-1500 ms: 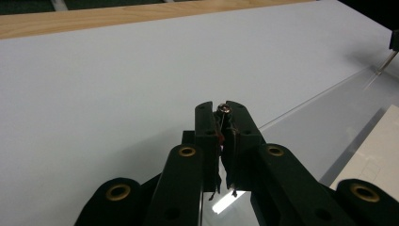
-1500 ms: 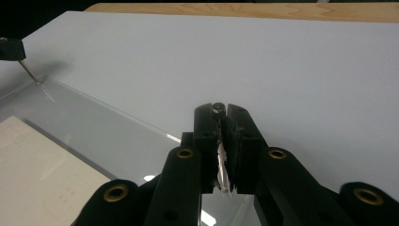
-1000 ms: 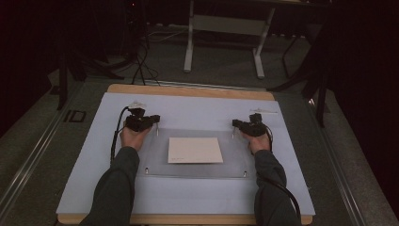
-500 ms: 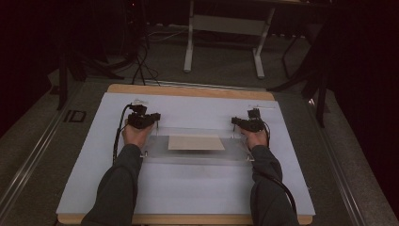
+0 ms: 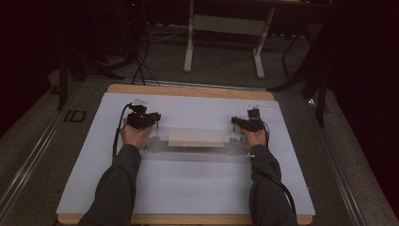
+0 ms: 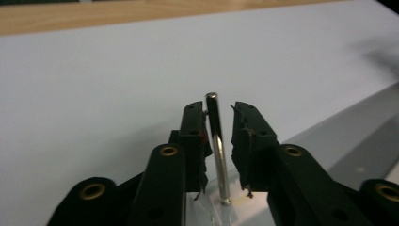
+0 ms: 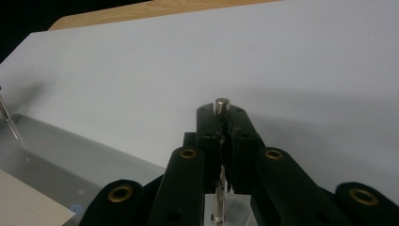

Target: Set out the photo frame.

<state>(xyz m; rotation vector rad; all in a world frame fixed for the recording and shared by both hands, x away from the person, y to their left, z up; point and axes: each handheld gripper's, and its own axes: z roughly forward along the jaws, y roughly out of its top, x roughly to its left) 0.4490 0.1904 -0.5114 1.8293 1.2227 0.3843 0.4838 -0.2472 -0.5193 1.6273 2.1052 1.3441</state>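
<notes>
A clear plastic plate [image 5: 155, 149] lies between the two hands, with a beige sheet [image 5: 196, 139] on its middle. Thin metal pins stand up from its corners. My left gripper [image 5: 149, 118] [image 6: 219, 110] is at the plate's far left corner. Its jaws have just been opening, and the pin [image 6: 216, 146] stands between them with a gap on one side. My right gripper [image 5: 242, 123] [image 7: 221, 115] is at the far right corner. It is shut on another pin [image 7: 222, 104], whose tip pokes out above the pads.
The plate rests on a white board [image 5: 188, 188] that covers a wooden table [image 5: 188, 90]. Behind the table, a metal stand [image 5: 223, 44] and cables [image 5: 141, 61] are on the dark floor. A rail [image 5: 28, 165] runs along the left side.
The plate and its sheet have shifted a little away from the person and now look shorter from front to back. Both hands moved slightly farther with it.
</notes>
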